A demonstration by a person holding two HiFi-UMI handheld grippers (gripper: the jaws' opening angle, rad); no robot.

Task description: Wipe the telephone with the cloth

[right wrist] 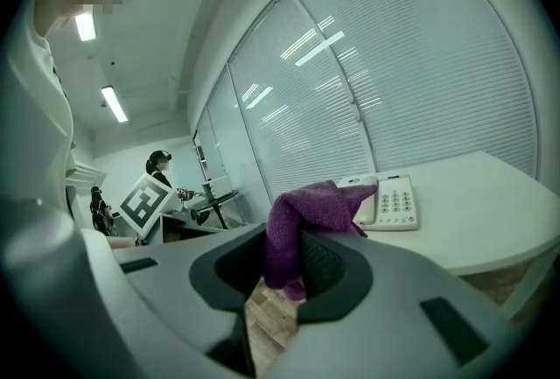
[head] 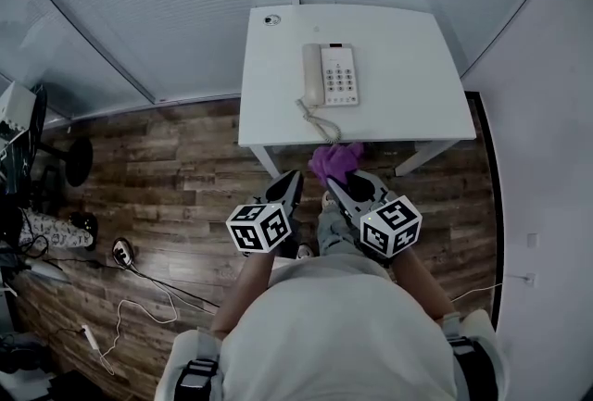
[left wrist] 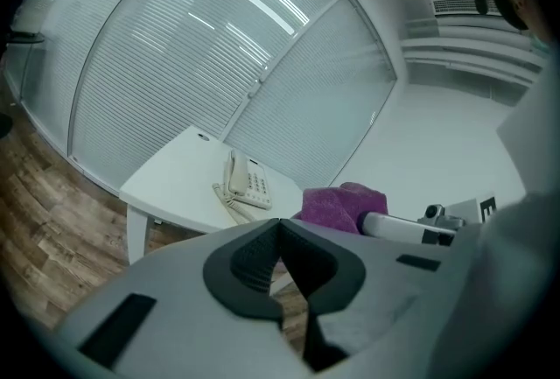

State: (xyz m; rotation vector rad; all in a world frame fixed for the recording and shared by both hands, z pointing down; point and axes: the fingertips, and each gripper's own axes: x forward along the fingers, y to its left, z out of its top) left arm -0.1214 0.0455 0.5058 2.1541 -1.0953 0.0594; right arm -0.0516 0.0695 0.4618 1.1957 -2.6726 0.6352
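Right gripper (head: 335,183) pinching purple cloth (head: 335,160), left gripper (head: 294,177) closed empty, both angled slightly down before the telephone (head: 331,75)

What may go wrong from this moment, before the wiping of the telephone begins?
The right gripper pinches only a fold of the cloth, so it may slip out under pressure. The coiled cord lies by the table's near edge; the cloth might snag it. The telephone is unheld and may slide.
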